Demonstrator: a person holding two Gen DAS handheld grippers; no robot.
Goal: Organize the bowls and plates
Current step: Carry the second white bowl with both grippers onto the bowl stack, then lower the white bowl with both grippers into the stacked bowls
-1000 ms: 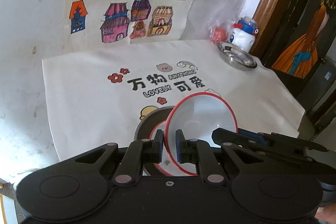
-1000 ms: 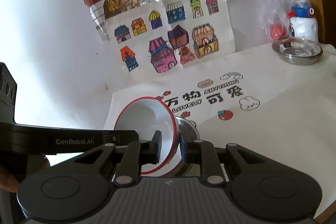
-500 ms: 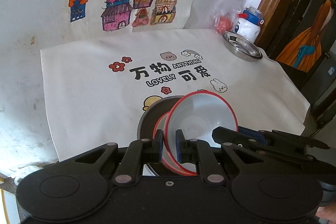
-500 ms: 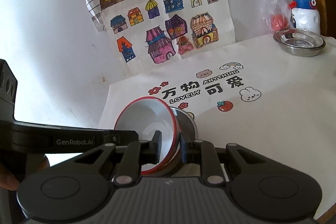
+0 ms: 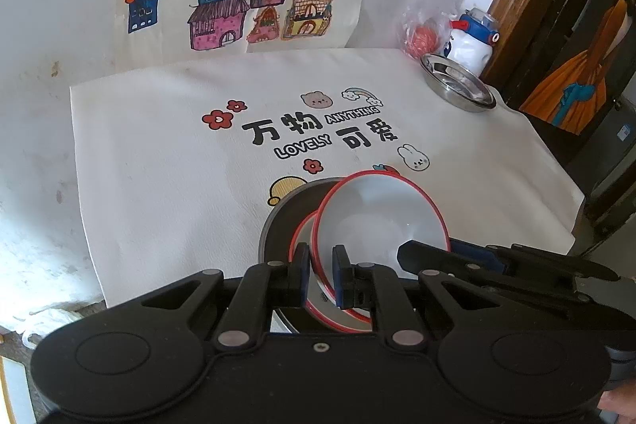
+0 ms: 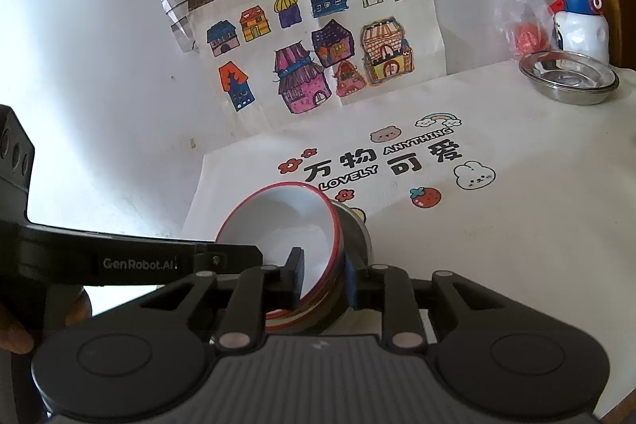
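Both the left gripper (image 5: pixel 320 275) and right gripper (image 6: pixel 324 279) clamp the tilted red-rimmed bowl's (image 5: pixel 377 213) rim (opposite sides).

Red-rimmed white bowl (image 5: pixel 377 213) tilted — nested in steel bowl (image 5: pixel 278 225); steel plate (image 5: pixel 457 84) apart.

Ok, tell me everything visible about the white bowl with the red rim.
The white bowl has a thin red rim and a smooth, glossy inside, like enamel or melamine. It is empty and tilted, nested on a second red-rimmed bowl inside a grey metal bowl on the printed cloth. The left gripper and right gripper each clamp its rim from opposite sides.
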